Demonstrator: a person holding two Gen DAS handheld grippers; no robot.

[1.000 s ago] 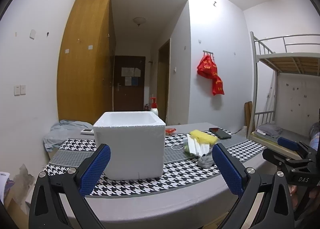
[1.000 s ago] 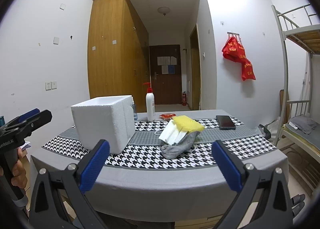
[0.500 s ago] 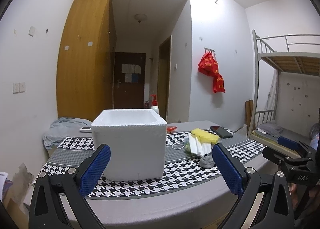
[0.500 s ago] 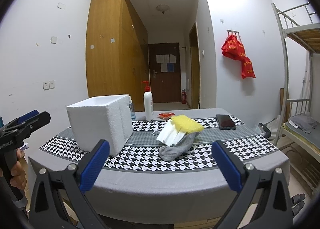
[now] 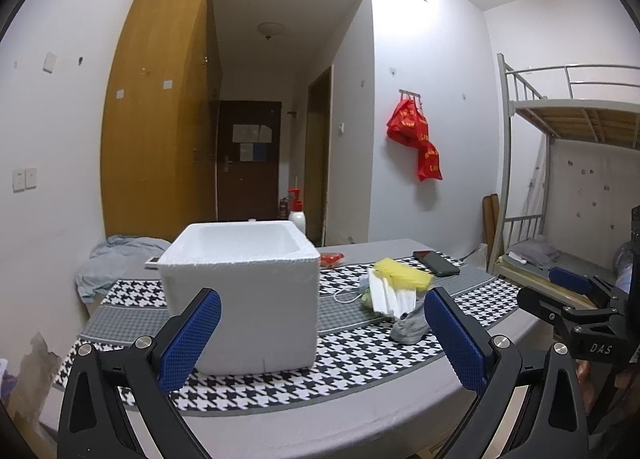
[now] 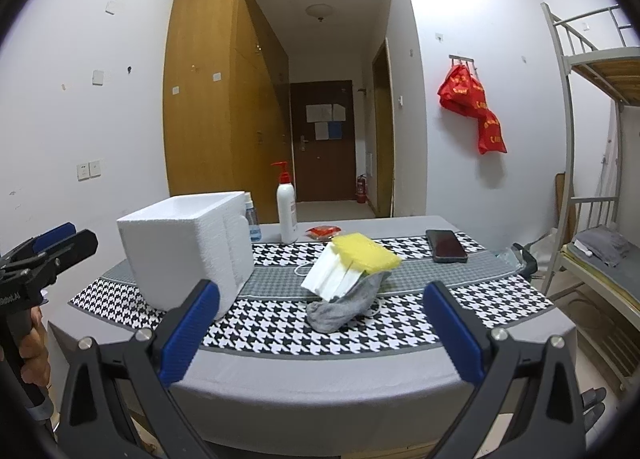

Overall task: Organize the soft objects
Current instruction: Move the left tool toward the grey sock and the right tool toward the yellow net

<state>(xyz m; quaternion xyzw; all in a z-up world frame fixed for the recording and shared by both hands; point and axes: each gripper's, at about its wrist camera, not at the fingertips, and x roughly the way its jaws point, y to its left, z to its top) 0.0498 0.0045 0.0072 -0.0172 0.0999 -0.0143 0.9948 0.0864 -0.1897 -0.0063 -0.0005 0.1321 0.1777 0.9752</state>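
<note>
A white foam box, open at the top, stands on the left of the houndstooth cloth. To its right lies a pile: a yellow sponge on a stack of white masks, over a grey sock. My left gripper hovers open before the box, short of the table edge. My right gripper hangs open in front of the pile, nothing between its fingers.
A grey table carries a black phone, a white pump bottle, a red packet and a white cable. A grey cloth lies at the far left. A bunk bed stands to the right.
Both grippers have come a little closer to the table and risen slightly; the box interior shows more. Both stay open and nothing on the table moved.
</note>
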